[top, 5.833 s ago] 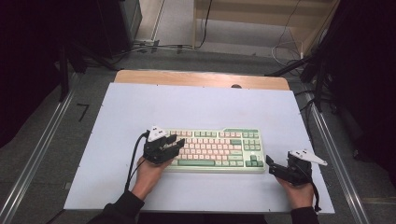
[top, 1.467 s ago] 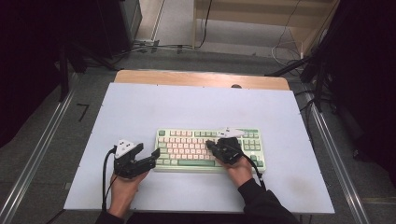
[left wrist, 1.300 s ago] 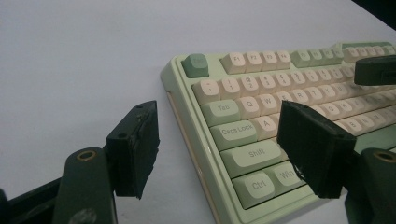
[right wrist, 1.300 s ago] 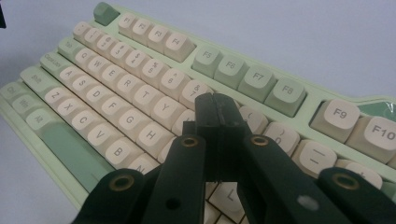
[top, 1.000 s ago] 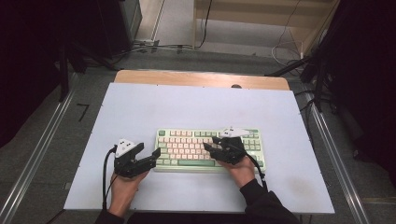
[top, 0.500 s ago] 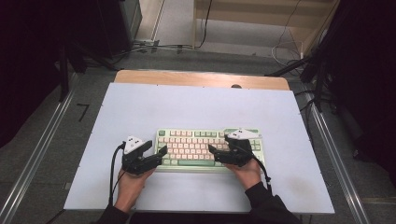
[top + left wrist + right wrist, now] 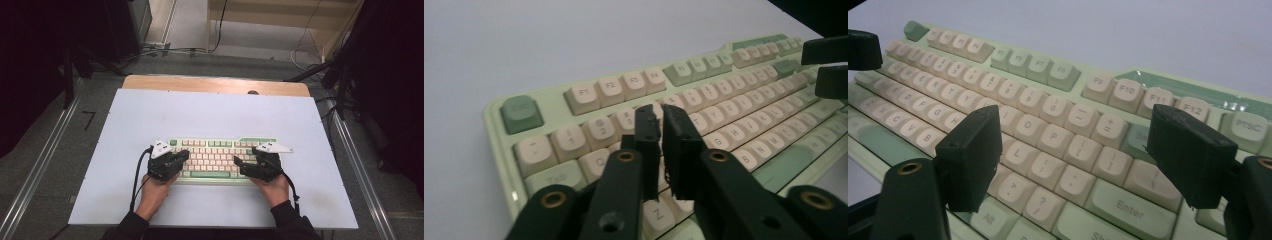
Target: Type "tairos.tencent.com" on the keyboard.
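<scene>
The wide counter (image 7: 210, 115) has a pale lavender-white top and a strip of light wood along its far edge. On it, a little toward the near side and about in the middle from left to right, lies the pale green keyboard (image 7: 220, 159) with cream keys and some darker green keys. It lies flat, with its long side parallel to the near edge of the counter.

The person's two forearms in dark sleeves come in from the near edge. The left hand (image 7: 154, 192) holds the black left gripper (image 7: 184, 156) over the left end of the keyboard, and a black cable hangs from it toward the near edge. In the left gripper view, the fingers (image 7: 646, 137) of this gripper are closed almost fully together, with only a thin gap between them and nothing inside. They stand over the left letter keys, below the number row; I cannot tell if they touch a key.

The right hand (image 7: 272, 187) holds the black right gripper (image 7: 239, 167) over the right part of the keyboard. In the right gripper view, its fingers (image 7: 970, 152) are spread wide and hold nothing. Between them I see the keys around P and L, and the Enter key (image 7: 1128, 205) lies near the finger at the right of that view.
</scene>
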Tool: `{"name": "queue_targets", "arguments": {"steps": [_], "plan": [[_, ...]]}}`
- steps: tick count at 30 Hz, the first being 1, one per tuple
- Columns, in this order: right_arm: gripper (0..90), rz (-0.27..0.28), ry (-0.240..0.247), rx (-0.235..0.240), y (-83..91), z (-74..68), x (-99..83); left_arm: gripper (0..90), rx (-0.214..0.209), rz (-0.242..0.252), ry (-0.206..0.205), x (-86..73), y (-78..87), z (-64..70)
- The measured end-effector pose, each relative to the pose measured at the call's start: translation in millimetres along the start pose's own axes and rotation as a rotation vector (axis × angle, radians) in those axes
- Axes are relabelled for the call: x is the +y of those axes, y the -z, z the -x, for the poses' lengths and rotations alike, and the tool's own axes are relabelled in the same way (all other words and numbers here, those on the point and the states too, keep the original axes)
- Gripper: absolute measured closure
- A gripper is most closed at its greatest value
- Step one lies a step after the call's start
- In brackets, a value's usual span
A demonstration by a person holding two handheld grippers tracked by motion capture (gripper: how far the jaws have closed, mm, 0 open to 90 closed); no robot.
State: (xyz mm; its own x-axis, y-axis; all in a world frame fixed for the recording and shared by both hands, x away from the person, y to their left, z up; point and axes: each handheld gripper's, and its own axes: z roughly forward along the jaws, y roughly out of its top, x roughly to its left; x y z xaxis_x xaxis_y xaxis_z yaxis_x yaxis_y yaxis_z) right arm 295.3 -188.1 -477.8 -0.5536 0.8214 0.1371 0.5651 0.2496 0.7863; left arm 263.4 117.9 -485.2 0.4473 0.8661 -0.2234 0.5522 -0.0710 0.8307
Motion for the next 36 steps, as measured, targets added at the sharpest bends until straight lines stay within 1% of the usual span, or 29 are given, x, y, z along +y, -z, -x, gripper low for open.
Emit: {"name": "queue_targets", "arguments": {"steps": [2,5,8,12,18,27,36], "plan": [[20.5,0.001,-0.009,-0.012,3.5,3.1,-2.3,90.0,-0.008,-0.003,-0.014,1.7,-3.7,3.1],[20.6,0.003,-0.023,-0.024,7.8,6.8,-5.3,90.0,-0.019,-0.011,-0.029,4.8,-9.3,6.7],[20.6,0.004,-0.034,-0.038,11.2,9.5,-8.0,90.0,-0.029,-0.016,-0.030,6.1,-14.8,8.2],[20.7,0.004,-0.043,-0.051,14.8,11.9,-10.8,90.0,-0.037,-0.037,-0.037,7.5,-21.7,10.4],[20.9,0.008,-0.053,-0.060,18.7,15.0,-13.6,90.0,-0.022,-0.058,-0.041,10.1,-31.0,12.8],[20.9,0.008,-0.053,-0.062,19.3,15.5,-14.0,90.0,-0.017,-0.086,-0.049,8.8,-34.4,13.6],[21.5,0.012,-0.054,-0.059,19.6,14.8,-13.7,90.0,-0.018,-0.094,-0.045,8.4,-35.0,13.3]]}}
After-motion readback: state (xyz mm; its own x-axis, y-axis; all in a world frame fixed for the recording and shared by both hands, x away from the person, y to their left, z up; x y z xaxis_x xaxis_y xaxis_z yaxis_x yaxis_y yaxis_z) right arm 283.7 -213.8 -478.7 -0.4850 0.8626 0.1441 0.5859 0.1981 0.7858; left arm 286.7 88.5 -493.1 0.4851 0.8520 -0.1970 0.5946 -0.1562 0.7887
